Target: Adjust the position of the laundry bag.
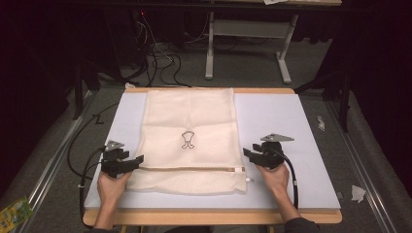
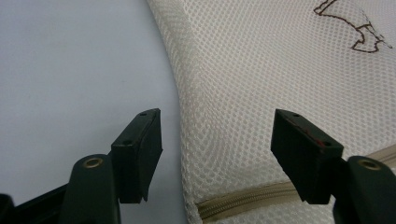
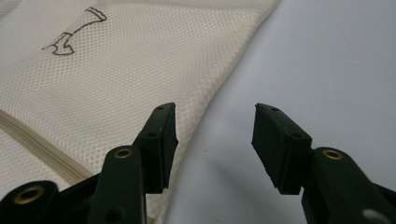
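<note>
High view: pale lavender-white board (image 1: pixel 286 121) on a wooden table (image 1: pixel 209 217), its wood edge showing at the near and far sides. A cream mesh bag (image 1: pixel 192 121) lies flat down the middle of the board, zipper (image 1: pixel 189 169) running across near the person's end, small dark outline print (image 1: pixel 188 140) at its centre. Left gripper (image 1: pixel 137 160) sits at the bag's left edge by the zipper end, jaws apart; right gripper (image 1: pixel 248 153) sits just off the bag's right edge, jaws apart. Room is dark: grey carpet floor (image 1: pixel 63 160), black cables (image 1: pixel 160 58) trailing behind the table, a grey-legged desk frame (image 1: pixel 248 43) further back, scraps of white paper (image 1: pixel 358 193) on the floor at right, a green packet (image 1: pixel 14 212) at lower left. Left gripper view: jaws wide apart, nothing pressed between them; one jaw over bare board, the other over mesh, with the bag's edge and zipper end between them. Right gripper view: jaws wide apart and empty; left jaw over the bag's edge, right jaw over bare board.
</note>
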Tool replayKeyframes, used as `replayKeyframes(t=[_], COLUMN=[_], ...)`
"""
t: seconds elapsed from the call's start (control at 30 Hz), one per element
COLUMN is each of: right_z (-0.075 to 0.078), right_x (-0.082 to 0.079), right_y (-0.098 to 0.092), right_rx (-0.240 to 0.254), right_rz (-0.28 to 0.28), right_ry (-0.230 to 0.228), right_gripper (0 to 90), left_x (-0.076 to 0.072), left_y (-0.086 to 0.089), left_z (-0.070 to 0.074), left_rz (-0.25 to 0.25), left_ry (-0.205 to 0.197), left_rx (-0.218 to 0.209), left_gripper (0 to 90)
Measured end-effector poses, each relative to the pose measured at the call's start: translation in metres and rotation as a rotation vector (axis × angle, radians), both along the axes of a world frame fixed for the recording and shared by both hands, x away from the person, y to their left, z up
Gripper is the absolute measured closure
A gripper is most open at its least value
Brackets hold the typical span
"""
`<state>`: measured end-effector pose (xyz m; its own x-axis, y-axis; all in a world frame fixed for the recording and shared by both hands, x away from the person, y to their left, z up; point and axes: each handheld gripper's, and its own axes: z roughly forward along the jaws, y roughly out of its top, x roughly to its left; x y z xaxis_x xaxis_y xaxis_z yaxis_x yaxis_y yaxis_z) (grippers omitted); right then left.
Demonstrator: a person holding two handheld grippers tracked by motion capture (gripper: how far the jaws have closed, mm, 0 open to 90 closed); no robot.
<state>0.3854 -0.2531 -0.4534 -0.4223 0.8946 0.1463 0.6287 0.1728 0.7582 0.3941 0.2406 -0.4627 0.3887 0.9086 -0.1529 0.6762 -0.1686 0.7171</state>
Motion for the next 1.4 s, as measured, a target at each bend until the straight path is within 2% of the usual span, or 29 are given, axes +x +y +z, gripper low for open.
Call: replayKeyframes(t=[0.1, 0.2, 0.37, 0.43, 0.63, 0.77, 0.9, 0.97, 1.0, 1.03, 1.07, 1.17, 1.2, 1.3, 1.4], right_z=[0.001, 0.000, -0.003, -0.006, -0.009, -0.011, -0.013, -0.013, -0.012, -0.012, -0.011, -0.010, -0.010, -0.009, -0.007], right_x=[0.004, 0.013, 0.022, 0.028, 0.036, 0.039, 0.041, 0.041, 0.041, 0.041, 0.042, 0.042, 0.043, 0.043, 0.042], right_y=[0.006, 0.019, 0.029, 0.033, 0.039, 0.042, 0.046, 0.047, 0.048, 0.048, 0.049, 0.051, 0.052, 0.053, 0.053], right_rx=[-0.001, -0.014, -0.015, -0.032, -0.052, -0.059, -0.088, -0.092, -0.105, -0.109, -0.109, -0.118, -0.126, -0.134, -0.134], right_rz=[0.012, 0.025, 0.023, 0.015, 0.003, 0.008, 0.019, 0.019, 0.025, 0.027, 0.032, 0.046, 0.052, 0.057, 0.063], right_ry=[0.009, 0.040, 0.078, 0.105, 0.148, 0.167, 0.177, 0.178, 0.181, 0.180, 0.188, 0.189, 0.183, 0.178, 0.169], right_gripper=[50.2, 49.8, 49.5, 49.0, 49.4, 54.2, 61.6, 63.6, 69.4, 72.0, 75.2, 83.6, 84.9, 86.8, 87.6], left_x=[0.002, 0.007, 0.012, 0.015, 0.020, 0.021, 0.021, 0.022, 0.023, 0.023, 0.024, 0.026, 0.028, 0.027, 0.026], left_y=[0.000, -0.002, -0.003, -0.003, -0.004, -0.006, -0.006, -0.007, -0.010, -0.010, -0.014, -0.015, -0.015, -0.014, -0.013], left_z=[0.001, 0.001, -0.001, -0.003, -0.006, -0.008, -0.007, -0.006, -0.005, -0.005, -0.004, -0.004, -0.004, -0.003, -0.002], left_rz=[0.008, 0.013, 0.028, 0.040, 0.065, 0.076, 0.077, 0.074, 0.057, 0.057, 0.045, 0.038, 0.035, 0.026, 0.028], left_ry=[0.011, 0.036, 0.072, 0.085, 0.109, 0.112, 0.113, 0.113, 0.118, 0.118, 0.120, 0.130, 0.136, 0.131, 0.124], left_rx=[0.001, 0.003, -0.013, -0.012, -0.010, -0.007, 0.007, 0.035, 0.052, 0.052, 0.083, 0.070, 0.056, 0.060, 0.047], left_gripper=[34.4, 33.9, 33.5, 33.4, 34.9, 41.7, 53.4, 55.9, 62.8, 66.3, 69.3, 81.6, 83.2, 85.8, 86.9])
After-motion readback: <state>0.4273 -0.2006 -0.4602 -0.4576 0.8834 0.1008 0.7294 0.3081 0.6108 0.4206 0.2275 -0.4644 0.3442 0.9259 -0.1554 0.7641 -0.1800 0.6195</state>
